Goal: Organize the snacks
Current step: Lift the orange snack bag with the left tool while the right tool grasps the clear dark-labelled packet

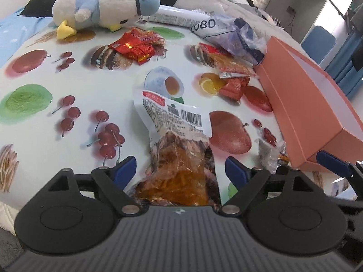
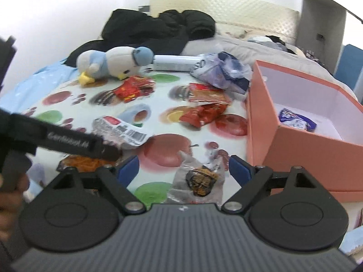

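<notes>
A clear packet of orange-brown snack (image 1: 179,158) with a white barcoded label lies on the fruit-print cloth (image 1: 45,124). It sits between the blue pads of my left gripper (image 1: 180,168), which is open and not pressing on it. The same packet (image 2: 120,129) shows in the right wrist view. My right gripper (image 2: 183,170) is open over a small clear packet with a dark snack (image 2: 199,179), its pads apart from it. An orange box (image 2: 295,154) stands open to the right with a blue packet (image 2: 297,119) inside. The box (image 1: 306,113) also shows in the left wrist view.
Red packets (image 1: 133,47) and orange-red packets (image 1: 231,74) lie further back on the cloth. Behind them are a plush penguin (image 1: 99,9), a white tube (image 1: 174,17) and a crumpled plastic bag (image 1: 238,34). Black clothing (image 2: 163,27) is piled at the back. A person's hand (image 2: 9,188) is at lower left.
</notes>
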